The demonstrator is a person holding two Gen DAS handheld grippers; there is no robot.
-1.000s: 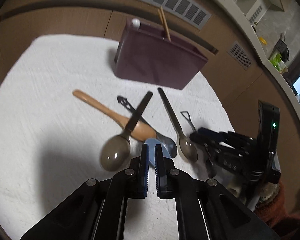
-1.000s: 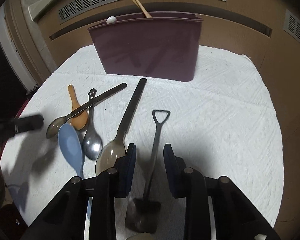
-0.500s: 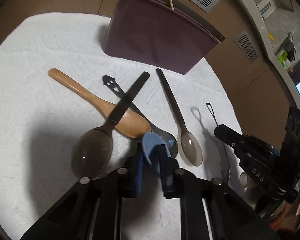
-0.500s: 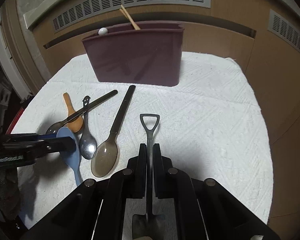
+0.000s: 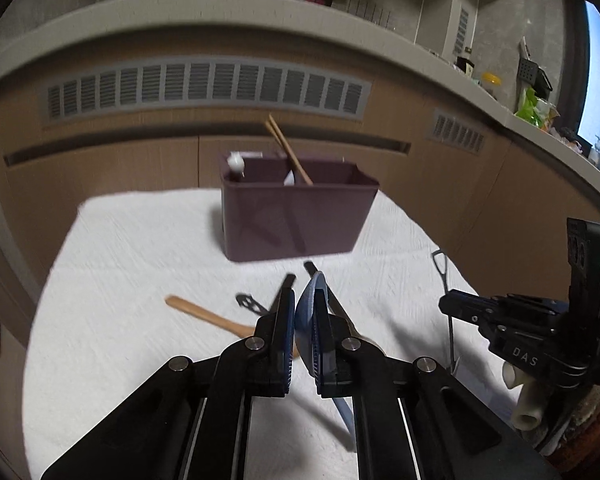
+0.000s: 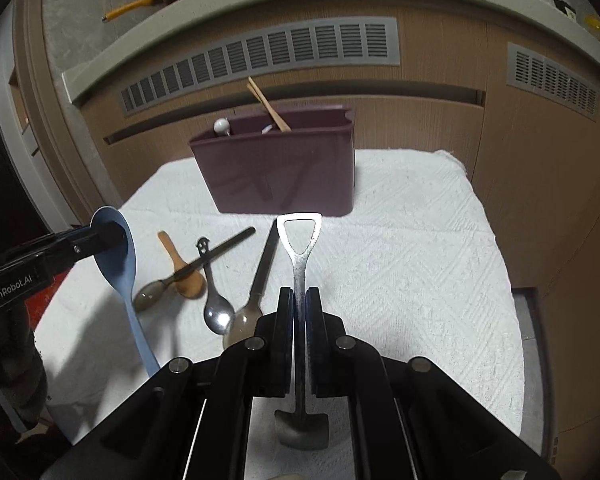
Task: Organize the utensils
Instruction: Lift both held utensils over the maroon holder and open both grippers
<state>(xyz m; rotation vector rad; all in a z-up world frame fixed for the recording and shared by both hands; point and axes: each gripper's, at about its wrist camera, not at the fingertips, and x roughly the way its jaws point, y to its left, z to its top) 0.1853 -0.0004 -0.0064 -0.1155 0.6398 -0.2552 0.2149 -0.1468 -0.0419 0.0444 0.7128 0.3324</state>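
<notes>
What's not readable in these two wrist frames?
- Organizer interior: both views, front wall hides it.
- Blue spoon bowl: left wrist view, mostly behind the left gripper fingers; handle blurred.
- Shovel spoon shaft: right wrist view, partly covered by the right gripper.
- Counter items: too small, blurred.

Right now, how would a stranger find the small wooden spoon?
Start at the maroon plastic bin on the white towel. Left of its front lies the small light-brown wooden spoon, under a dark-handled spoon; it alone is wood.
</notes>
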